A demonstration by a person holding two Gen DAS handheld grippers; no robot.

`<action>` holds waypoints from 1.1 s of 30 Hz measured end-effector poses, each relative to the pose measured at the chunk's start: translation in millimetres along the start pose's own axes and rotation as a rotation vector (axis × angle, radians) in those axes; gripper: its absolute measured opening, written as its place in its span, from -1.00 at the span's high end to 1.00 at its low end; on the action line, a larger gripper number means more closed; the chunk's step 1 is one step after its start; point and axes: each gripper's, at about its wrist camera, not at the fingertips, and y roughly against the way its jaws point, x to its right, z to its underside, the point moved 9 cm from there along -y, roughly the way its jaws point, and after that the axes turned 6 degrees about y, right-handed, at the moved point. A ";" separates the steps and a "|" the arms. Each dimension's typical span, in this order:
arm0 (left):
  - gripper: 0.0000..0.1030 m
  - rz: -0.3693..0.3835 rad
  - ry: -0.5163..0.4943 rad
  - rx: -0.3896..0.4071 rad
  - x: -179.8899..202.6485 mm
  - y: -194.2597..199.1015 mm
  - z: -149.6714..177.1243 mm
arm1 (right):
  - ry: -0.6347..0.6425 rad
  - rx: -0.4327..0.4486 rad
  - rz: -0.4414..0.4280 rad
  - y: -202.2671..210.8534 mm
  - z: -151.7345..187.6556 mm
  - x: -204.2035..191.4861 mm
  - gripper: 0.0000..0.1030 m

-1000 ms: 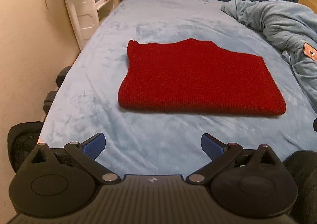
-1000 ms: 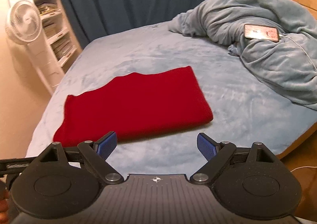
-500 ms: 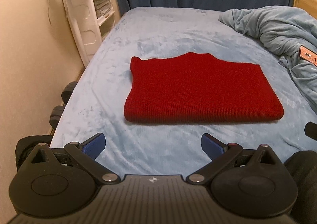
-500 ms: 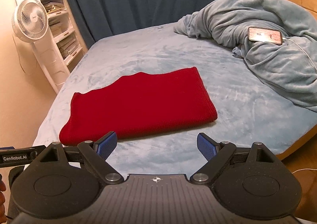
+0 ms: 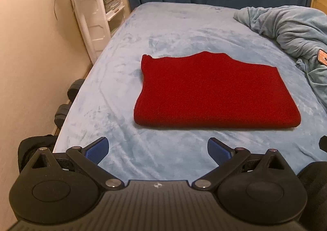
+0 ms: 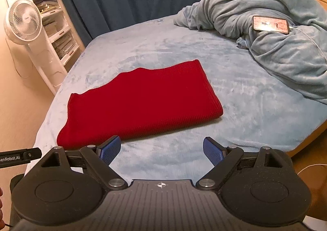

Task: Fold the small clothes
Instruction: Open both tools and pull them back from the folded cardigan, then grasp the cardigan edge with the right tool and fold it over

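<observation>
A red knitted sweater (image 5: pixel 212 91) lies folded flat in a neat rectangle on the light blue bed sheet (image 5: pixel 163 30), near the bed's left edge. The left gripper (image 5: pixel 158 150) hangs above the near end of the bed, jaws spread wide and empty; the right gripper (image 6: pixel 161 150) likewise (both well short of the sweater). A crumpled blue blanket (image 6: pixel 276 32) at far right carries a phone (image 6: pixel 270 24).

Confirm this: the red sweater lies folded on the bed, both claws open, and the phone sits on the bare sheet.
Not quite. The phone rests on the rumpled blanket, as the right wrist view shows. The rest holds.
</observation>
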 end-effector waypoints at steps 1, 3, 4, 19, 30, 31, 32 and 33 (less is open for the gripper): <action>-0.99 -0.005 0.000 -0.002 -0.6 -2.8 -1.5 | -0.003 -0.002 0.004 -2.5 -0.5 1.2 -0.72; -0.99 -0.014 0.005 -0.007 -1.9 -9.0 -5.5 | -0.012 -0.008 0.015 -9.6 -1.2 4.4 -0.72; -0.99 -0.016 0.010 -0.009 -2.7 -12.2 -7.7 | -0.020 -0.012 0.020 -13.4 -2.3 6.8 -0.72; -0.99 -0.152 0.042 -0.030 -26.2 -106.0 -34.0 | -0.408 -0.070 -0.029 -105.4 -16.0 69.1 -0.72; -1.00 -0.185 0.199 -0.191 -86.6 -211.6 -31.3 | -0.867 -0.173 -0.094 -234.5 2.0 141.9 -0.70; -1.00 -0.181 0.212 -0.204 -89.1 -215.9 -29.4 | -0.895 -0.180 -0.106 -246.5 5.4 143.2 -0.65; -1.00 -0.179 0.223 -0.218 -91.7 -219.4 -27.5 | -0.906 -0.170 -0.128 -256.0 7.0 143.1 -0.10; -1.00 -0.175 0.234 -0.221 -93.6 -219.8 -27.3 | -0.901 -0.149 -0.119 -258.1 5.8 144.1 0.53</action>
